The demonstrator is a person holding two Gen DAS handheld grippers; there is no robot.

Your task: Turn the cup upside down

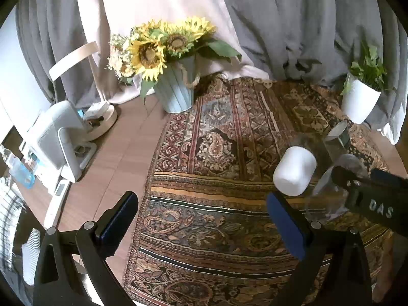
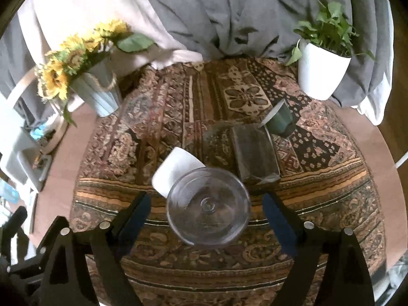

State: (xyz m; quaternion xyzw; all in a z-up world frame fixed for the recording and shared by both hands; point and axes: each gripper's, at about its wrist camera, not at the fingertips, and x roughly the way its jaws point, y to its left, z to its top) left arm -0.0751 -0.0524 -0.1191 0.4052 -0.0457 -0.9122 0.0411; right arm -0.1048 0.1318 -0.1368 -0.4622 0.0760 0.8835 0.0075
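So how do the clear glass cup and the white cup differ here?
The clear glass cup is see-through and looks wider; the white cup is opaque and looks narrower. The glass cup sits between the right gripper's open jaws; the white cup lies outside them. Both rest on the patterned cloth, side by side.

The right gripper [image 2: 205,211] is hovering with its jaws standing wide apart on either side of a clear glass cup [image 2: 207,205], touching neither wall; a white cup [image 2: 173,170] is lying just behind it on the patterned cloth [image 2: 318,191]; a dark green cup [image 2: 279,119] is sitting tilted farther back, near a white plant pot [image 2: 322,76]; a sunflower pot [image 2: 98,94] is standing at the left.
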